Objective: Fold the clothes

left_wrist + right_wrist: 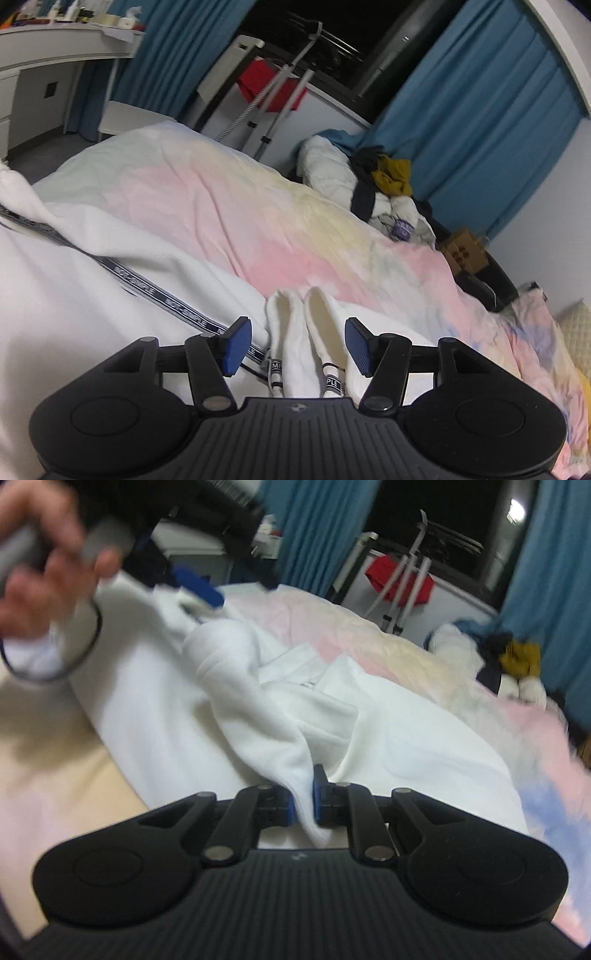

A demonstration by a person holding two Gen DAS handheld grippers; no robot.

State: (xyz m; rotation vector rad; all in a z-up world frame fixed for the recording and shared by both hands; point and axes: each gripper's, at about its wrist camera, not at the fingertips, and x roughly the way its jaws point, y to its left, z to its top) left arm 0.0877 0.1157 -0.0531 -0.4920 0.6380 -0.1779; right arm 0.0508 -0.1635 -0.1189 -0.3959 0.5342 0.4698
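Note:
A white garment [229,709] with a dark lettered tape [155,291] lies crumpled on the bed. Two of its cuff-like ends [295,332] stick out side by side between the blue pads [358,347] of my left gripper [298,345], which stands half-wide and grips them. In the blurred right wrist view the left gripper [199,587] sits at the upper left, a person's hand [48,554] around it, and the cloth rises to it. My right gripper [303,801] is shut on a fold of the same white cloth near the bottom centre.
The bed has a pastel pink, yellow and blue cover [258,206]. A pile of clothes [391,173] lies at its far right corner. Behind stand a stand with red cloth [269,88], blue curtains [480,110], a white desk [55,48] and a cardboard box [465,251].

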